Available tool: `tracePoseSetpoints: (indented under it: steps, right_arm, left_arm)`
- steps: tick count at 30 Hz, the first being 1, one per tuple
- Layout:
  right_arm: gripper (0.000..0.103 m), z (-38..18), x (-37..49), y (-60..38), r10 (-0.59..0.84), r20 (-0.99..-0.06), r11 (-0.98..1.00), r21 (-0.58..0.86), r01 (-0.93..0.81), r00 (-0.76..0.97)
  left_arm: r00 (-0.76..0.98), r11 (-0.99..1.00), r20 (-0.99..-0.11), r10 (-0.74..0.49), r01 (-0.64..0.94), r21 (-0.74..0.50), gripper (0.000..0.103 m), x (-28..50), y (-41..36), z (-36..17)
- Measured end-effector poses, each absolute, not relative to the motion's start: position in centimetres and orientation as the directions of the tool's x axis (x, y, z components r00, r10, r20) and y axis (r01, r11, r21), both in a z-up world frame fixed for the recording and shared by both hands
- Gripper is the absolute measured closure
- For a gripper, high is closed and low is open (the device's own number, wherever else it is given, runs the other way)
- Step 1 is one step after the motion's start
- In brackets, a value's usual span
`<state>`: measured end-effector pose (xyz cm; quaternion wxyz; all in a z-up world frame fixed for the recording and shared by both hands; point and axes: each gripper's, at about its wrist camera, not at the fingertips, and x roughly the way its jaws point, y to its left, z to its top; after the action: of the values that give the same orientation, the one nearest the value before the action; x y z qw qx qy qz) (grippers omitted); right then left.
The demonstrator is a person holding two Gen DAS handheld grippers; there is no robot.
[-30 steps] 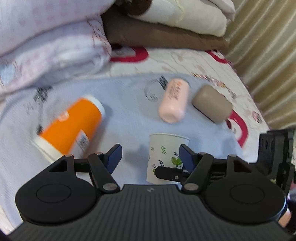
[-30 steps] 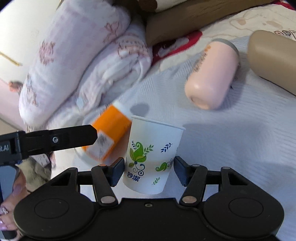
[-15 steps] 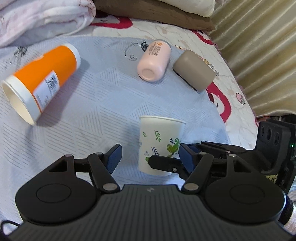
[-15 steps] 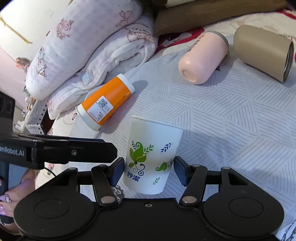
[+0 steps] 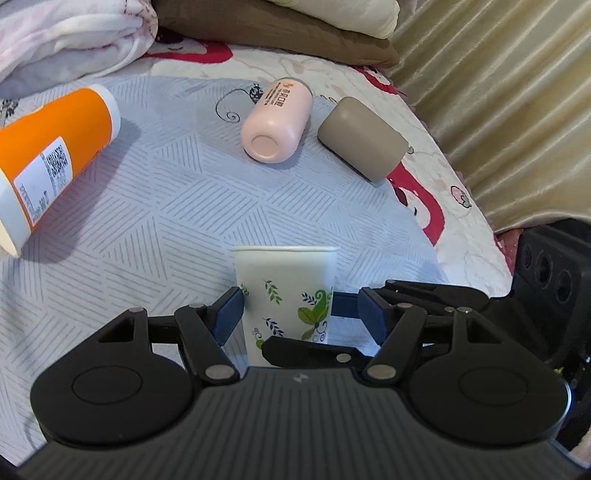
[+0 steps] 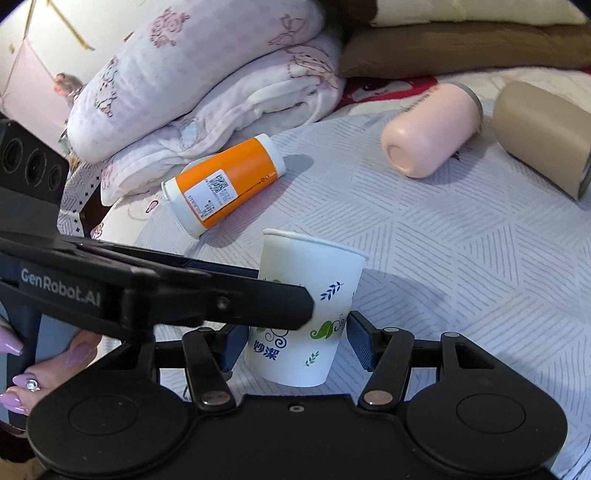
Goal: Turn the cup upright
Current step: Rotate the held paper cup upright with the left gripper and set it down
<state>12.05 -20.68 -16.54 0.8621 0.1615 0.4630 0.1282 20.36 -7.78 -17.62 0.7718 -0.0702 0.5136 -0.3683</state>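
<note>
A white paper cup (image 5: pixel 286 291) with green leaf print stands upright, rim up, on the pale blue bed cover. In the left wrist view my left gripper (image 5: pixel 301 312) is open, its blue pads on either side of the cup, the left pad close to its wall. In the right wrist view the cup (image 6: pixel 308 295) sits between the open pads of my right gripper (image 6: pixel 295 341), with a small gap on the right side. Part of the left gripper's finger (image 6: pixel 236 302) crosses in front of the cup. I cannot tell whether any pad touches the cup.
An orange cup (image 5: pixel 51 155) (image 6: pixel 225 181), a pink cup (image 5: pixel 277 122) (image 6: pixel 430 127) and a taupe cup (image 5: pixel 364 138) (image 6: pixel 543 138) lie on their sides farther back. Folded blankets (image 6: pixel 207 85) and pillows (image 5: pixel 280 29) line the far side. A curtain (image 5: pixel 502 96) hangs at right.
The left gripper has moved in closer, so the cup now stands between its pads. The right gripper stays around the cup. The cup remains upright.
</note>
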Motion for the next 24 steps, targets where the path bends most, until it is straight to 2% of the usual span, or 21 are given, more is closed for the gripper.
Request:
tracePoseSetpoints:
  steps: [5,13,21,24]
  right_arm:
    - [0.039,-16.4,11.9,-19.8,0.334,-0.742,0.94,0.312,-0.141,0.581]
    - [0.04,-16.8,10.8,-16.9,0.18,-0.663,0.961,-0.04,-0.274,0.727]
    - [0.04,-17.3,11.5,-15.7,0.12,-0.582,0.926,-0.226,-0.302,0.804]
    - [0.04,-17.8,11.7,-15.6,0.106,-0.545,0.916,-0.272,-0.295,0.832]
  left_arm:
    - [0.258,0.715,-0.714,-0.65,0.524,-0.462,0.039,20.3,-7.4,-17.6]
    - [0.351,0.72,-0.675,-0.649,0.569,-0.397,0.049,19.9,-6.9,-17.0]
    - [0.46,0.74,-0.626,-0.63,0.599,-0.305,0.049,19.1,-6.9,-16.9]
    - [0.477,0.739,-0.594,-0.648,0.583,-0.338,0.049,19.4,-6.4,-17.3]
